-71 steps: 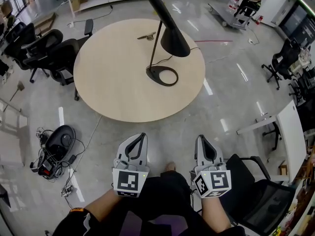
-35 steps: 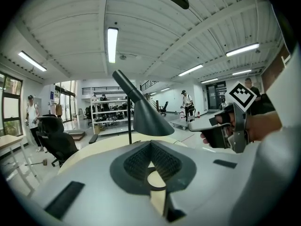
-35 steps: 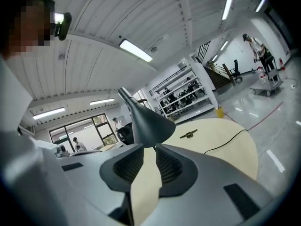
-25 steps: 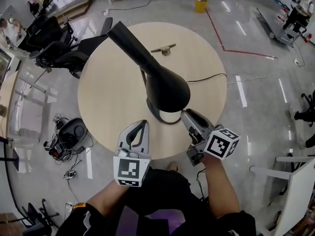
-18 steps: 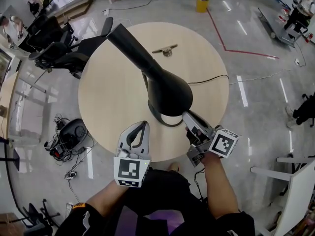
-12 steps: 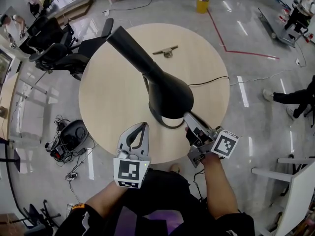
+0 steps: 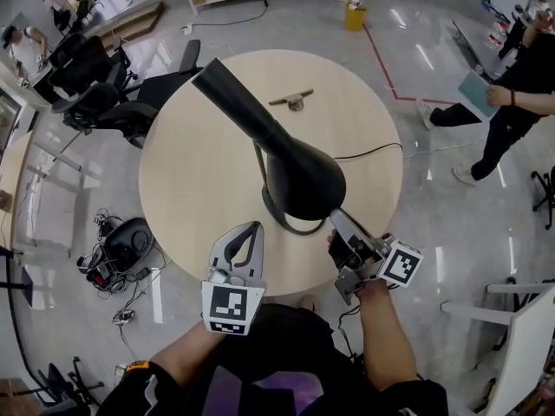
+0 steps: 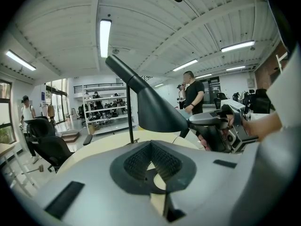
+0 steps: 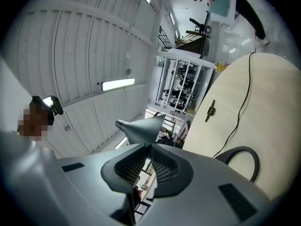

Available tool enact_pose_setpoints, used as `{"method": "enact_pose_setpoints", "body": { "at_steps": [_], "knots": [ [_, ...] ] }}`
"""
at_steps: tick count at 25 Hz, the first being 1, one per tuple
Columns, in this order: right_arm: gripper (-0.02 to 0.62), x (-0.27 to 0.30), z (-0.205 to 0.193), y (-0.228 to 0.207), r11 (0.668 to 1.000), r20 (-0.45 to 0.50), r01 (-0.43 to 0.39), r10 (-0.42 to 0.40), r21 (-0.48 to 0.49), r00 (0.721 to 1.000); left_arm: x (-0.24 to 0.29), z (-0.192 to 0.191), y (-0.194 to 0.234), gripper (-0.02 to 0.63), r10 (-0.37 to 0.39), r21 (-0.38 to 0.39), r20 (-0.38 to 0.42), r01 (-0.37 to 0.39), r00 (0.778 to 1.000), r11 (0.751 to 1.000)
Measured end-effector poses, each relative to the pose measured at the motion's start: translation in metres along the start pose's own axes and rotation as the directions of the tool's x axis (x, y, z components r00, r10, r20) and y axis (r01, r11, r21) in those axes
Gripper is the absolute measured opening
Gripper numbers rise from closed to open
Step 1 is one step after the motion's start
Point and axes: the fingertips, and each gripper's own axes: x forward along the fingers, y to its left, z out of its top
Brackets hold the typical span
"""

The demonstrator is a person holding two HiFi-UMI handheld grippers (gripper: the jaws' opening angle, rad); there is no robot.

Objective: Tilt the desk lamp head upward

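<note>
The black desk lamp stands on the round pale table (image 7: 195, 167), with its cone head (image 7: 299, 178) slanting toward me over the ring base (image 7: 279, 222). My right gripper (image 7: 336, 218) is shut on the near rim of the cone; the right gripper view shows the cone (image 9: 141, 127) running down between the right gripper's (image 9: 148, 147) jaws. In the left gripper view the cone (image 8: 157, 109) meets that gripper (image 8: 214, 124) at its lower edge. My left gripper (image 7: 253, 230) hangs shut and holds nothing at the table's near edge, left of the lamp; the left gripper's (image 8: 150, 146) jaw tips touch.
The lamp's cable (image 7: 371, 152) runs right across the table. A small metal piece (image 7: 291, 101) lies at the far side. Office chairs (image 7: 104, 94) stand at the left, tangled gear (image 7: 111, 251) on the floor below them. A person (image 7: 512, 85) walks at the right.
I have come up to the table and my right gripper has closed on the cone's rim. Lately the cone and gripper drifted slightly toward me. A person walked in at the right.
</note>
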Motion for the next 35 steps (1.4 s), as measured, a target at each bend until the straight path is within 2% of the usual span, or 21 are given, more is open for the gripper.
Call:
{"method": "enact_pose_setpoints", "body": {
  "at_steps": [8, 15, 21, 27, 35],
  "knots": [
    [0.040, -0.020, 0.014, 0.033, 0.999, 0.062, -0.052, 0.051, 0.014, 0.997, -0.003, 0.000, 0.003, 0.040, -0.009, -0.002, 0.017, 0.009, 1.000, 1.000],
    [0.035, -0.034, 0.047, 0.091, 0.997, 0.048, -0.035, 0.038, -0.073, 0.998, 0.004, 0.012, -0.002, 0.041, -0.041, -0.014, 0.047, 0.041, 0.998, 0.999],
    [0.035, -0.026, 0.052, 0.136, 0.986, -0.012, 0.022, -0.024, -0.164, 1.000, 0.004, 0.015, 0.001, 0.041, -0.078, -0.029, 0.079, 0.081, 0.994, 0.996],
    [0.035, -0.015, 0.065, 0.175, 0.956, -0.057, 0.099, -0.119, -0.274, 0.991, 0.006, 0.014, 0.000, 0.041, -0.103, -0.059, 0.100, 0.109, 0.990, 0.992],
    [0.037, 0.001, 0.081, 0.214, 0.894, -0.116, 0.213, -0.278, -0.395, 0.953, 0.006, 0.005, 0.006, 0.040, -0.116, -0.105, 0.095, 0.126, 0.989, 0.986]
  ]
}}
